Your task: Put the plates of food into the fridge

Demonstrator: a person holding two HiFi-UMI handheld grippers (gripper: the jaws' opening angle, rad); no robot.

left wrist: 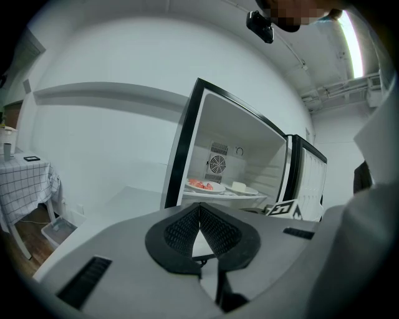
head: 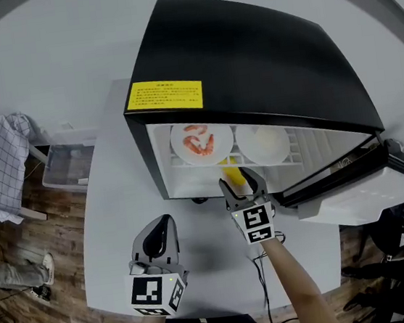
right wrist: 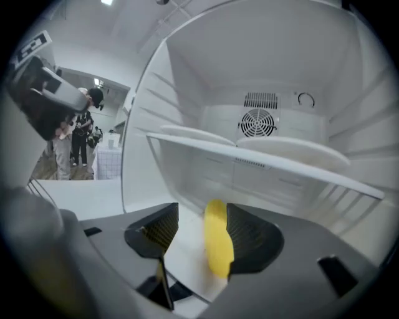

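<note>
Evidently both plates sat inside the black fridge (head: 247,49), side by side on its upper shelf (right wrist: 274,163): the plate of shrimp (head: 201,142) on the left, the plate of pale food (head: 262,144) to its right. The door (head: 359,192) hung open at the right. My right gripper (right wrist: 201,218) pointed into the space under that shelf with its jaws spread wide. A yellow thing (right wrist: 217,240) stood between them, against the right-hand pad and apart from the left one; I could not tell what it was. My left gripper (left wrist: 199,215) hung over the white table (head: 115,226) before the fridge, jaws pressed together on nothing.
</note>
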